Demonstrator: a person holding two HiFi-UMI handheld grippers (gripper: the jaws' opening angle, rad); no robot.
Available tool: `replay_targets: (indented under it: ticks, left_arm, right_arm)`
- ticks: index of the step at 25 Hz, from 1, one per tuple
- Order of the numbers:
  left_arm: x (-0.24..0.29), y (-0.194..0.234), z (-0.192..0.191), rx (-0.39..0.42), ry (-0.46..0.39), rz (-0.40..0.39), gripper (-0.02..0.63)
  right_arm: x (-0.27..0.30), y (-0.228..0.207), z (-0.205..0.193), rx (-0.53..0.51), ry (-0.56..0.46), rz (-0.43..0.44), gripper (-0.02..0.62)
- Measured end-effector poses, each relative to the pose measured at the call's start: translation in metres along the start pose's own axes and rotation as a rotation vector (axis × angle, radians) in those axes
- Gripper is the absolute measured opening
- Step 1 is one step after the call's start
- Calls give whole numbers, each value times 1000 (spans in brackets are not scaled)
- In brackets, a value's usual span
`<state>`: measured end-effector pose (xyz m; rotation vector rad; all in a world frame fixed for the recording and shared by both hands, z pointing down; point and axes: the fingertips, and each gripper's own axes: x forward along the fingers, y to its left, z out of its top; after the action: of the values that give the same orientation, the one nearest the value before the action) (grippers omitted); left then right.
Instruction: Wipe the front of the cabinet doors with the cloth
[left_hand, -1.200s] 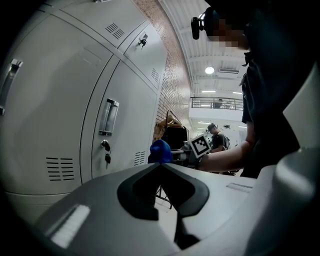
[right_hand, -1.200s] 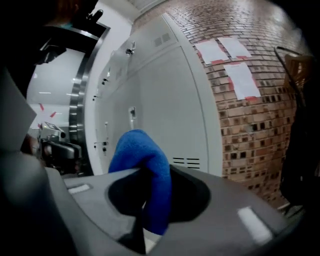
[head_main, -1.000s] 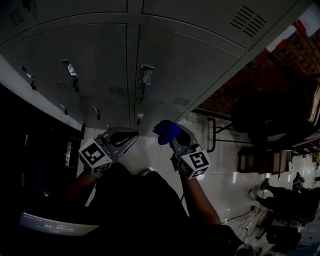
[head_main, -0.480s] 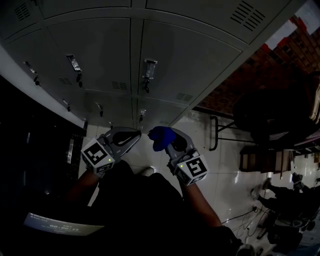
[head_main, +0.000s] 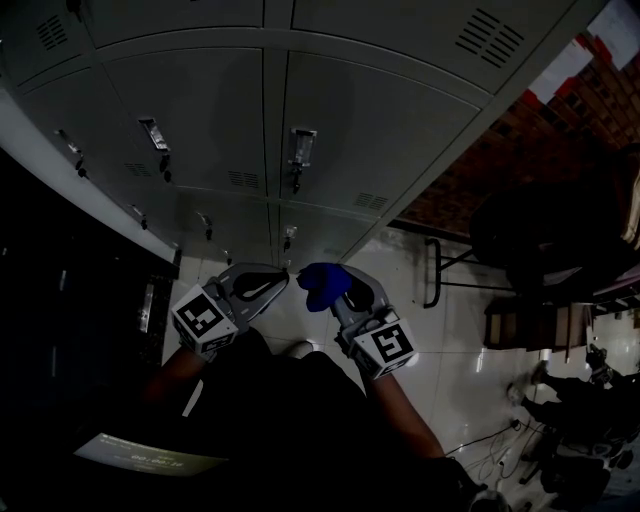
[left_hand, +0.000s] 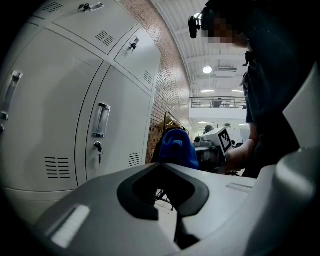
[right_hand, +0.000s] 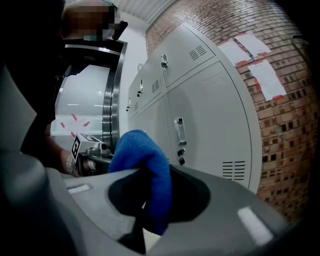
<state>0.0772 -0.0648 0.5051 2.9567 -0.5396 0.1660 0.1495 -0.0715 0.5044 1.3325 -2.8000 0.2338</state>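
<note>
A bunched blue cloth (head_main: 322, 283) (right_hand: 142, 170) sticks up from my right gripper (head_main: 335, 288), which is shut on it. The same cloth (left_hand: 177, 147) shows past my left gripper's jaws, off to the right. My left gripper (head_main: 268, 282) is shut with nothing in it and sits just left of the cloth. Both grippers hang low, in front of the grey metal cabinet doors (head_main: 370, 130) (left_hand: 55, 100) (right_hand: 210, 125), apart from them. Each door has a vertical handle (head_main: 300, 148) with a lock below and a small vent.
Glossy white floor tiles (head_main: 440, 340) lie below the lockers. A brick wall (head_main: 530, 130) runs to the right, with a dark chair and metal frame (head_main: 440, 270) beside it. A dark opening (head_main: 60, 280) lies to the left. Papers (right_hand: 265, 75) hang on the brick.
Both grippers have drifted slightly down and toward each other; the cloth tip now sits close beside the left gripper's jaws. The grip on the cloth is unchanged.
</note>
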Motion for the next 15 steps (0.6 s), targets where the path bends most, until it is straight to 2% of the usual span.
replay_targets:
  ticks: [15]
  left_arm:
    - [2, -10, -1, -5, -2, -3, 2]
  right_arm:
    - [1, 8, 0, 39, 18, 3, 69]
